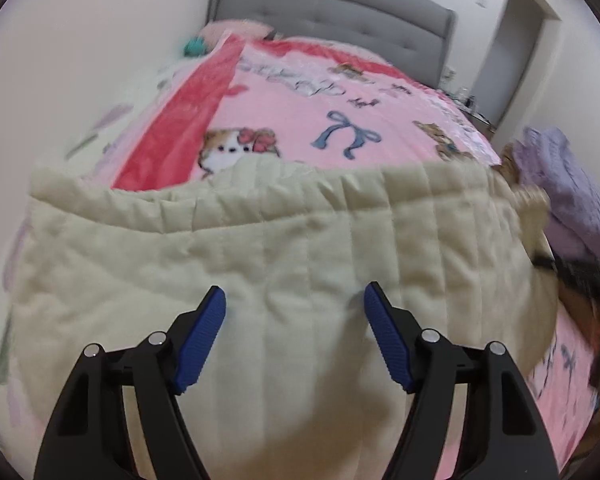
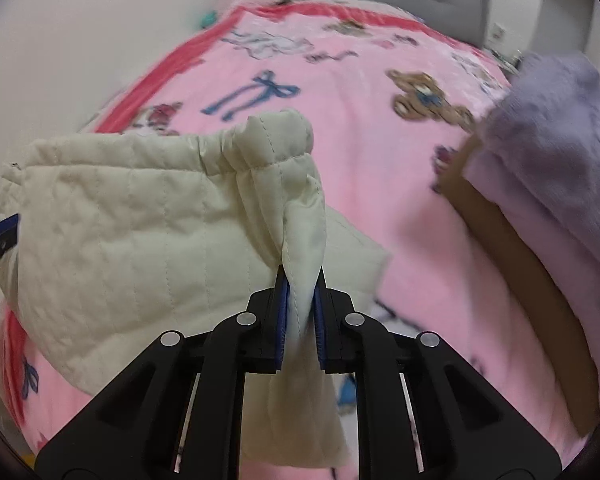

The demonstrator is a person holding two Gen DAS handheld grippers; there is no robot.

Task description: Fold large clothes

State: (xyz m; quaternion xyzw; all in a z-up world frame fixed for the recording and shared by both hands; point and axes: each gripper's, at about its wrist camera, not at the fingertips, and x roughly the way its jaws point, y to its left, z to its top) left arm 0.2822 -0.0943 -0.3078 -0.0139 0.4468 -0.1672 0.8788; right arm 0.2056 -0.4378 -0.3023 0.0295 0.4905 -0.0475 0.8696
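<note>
Your R gripper (image 2: 300, 300) clamped the cream quilted garment (image 2: 140, 220), bulk at 10 o'clock; L gripper (image 1: 295, 300) gaped wide above it, blanket (image 1: 284, 120) writing unreadable.

Bright even indoor light; soft shadows; fisheye edge warp; motion blur

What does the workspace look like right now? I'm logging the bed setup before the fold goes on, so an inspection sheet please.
Surface: bed under a pink blanket printed with bows, bears and a red border.
Job's things: cream quilted garment spread on the blanket, one corner bunched and lifted.
Clutter: lilac clothes pile on the right; small teal object near the pillow end.
Grippers: left gripper open, over the garment, gripping nothing; right gripper shut on the garment's corner.
Cables: nothing seen.
Surroundings: grey padded headboard, white walls, doorway on the right.
</note>
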